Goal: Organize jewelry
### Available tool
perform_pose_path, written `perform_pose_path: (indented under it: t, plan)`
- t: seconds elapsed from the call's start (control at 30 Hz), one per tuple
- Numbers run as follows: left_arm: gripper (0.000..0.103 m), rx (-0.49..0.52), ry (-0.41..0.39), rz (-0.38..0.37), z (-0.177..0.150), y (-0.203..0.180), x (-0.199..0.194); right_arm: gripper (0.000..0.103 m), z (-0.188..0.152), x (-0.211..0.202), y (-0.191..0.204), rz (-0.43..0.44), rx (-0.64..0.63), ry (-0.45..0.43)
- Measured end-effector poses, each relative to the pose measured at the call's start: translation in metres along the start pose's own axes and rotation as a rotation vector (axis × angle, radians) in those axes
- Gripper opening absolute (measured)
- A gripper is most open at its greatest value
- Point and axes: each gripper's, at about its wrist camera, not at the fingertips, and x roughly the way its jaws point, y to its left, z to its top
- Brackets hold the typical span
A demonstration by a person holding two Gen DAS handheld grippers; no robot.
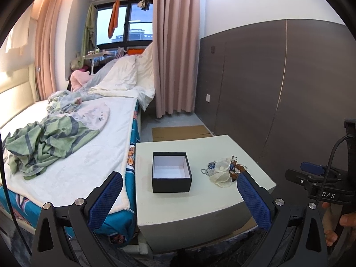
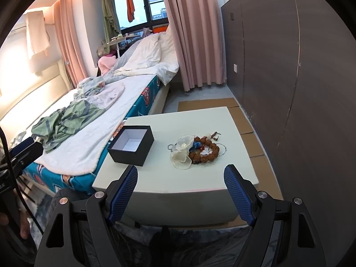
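Observation:
An open black box with a white inside (image 1: 171,171) (image 2: 131,145) stands on a white low table (image 1: 195,202) (image 2: 200,182). To its right lies a pile of jewelry (image 1: 224,170) (image 2: 195,151): a cream fabric flower (image 2: 182,153), a brown bead bracelet (image 2: 208,153), blue beads and a thin chain. My left gripper (image 1: 179,183) is open and empty, above the table's near edge. My right gripper (image 2: 180,175) is open and empty, in front of the jewelry pile. The right gripper also shows at the right edge of the left wrist view (image 1: 316,173).
A bed (image 1: 73,146) (image 2: 84,124) with crumpled clothes and pillows runs along the table's left side. A dark panelled wall (image 1: 278,84) (image 2: 289,77) stands to the right. Cardboard sheets (image 1: 178,131) (image 2: 244,120) lie on the floor behind and right of the table. Pink curtains (image 1: 173,44) hang beyond.

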Motion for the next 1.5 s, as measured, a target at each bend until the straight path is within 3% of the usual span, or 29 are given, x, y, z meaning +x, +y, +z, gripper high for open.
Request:
perform_pose_path:
  t: [1.33,1.5]
  plan:
    - [0.102,0.022,-0.006,-0.049,-0.007,-0.005,-0.007,0.080,-0.004,-0.002,-0.007,-0.011,0.016,-0.010]
    - [0.102,0.036,0.014,-0.065,-0.006,-0.008,0.001,0.080,-0.005,-0.008,-0.010,-0.009,0.009,-0.049]
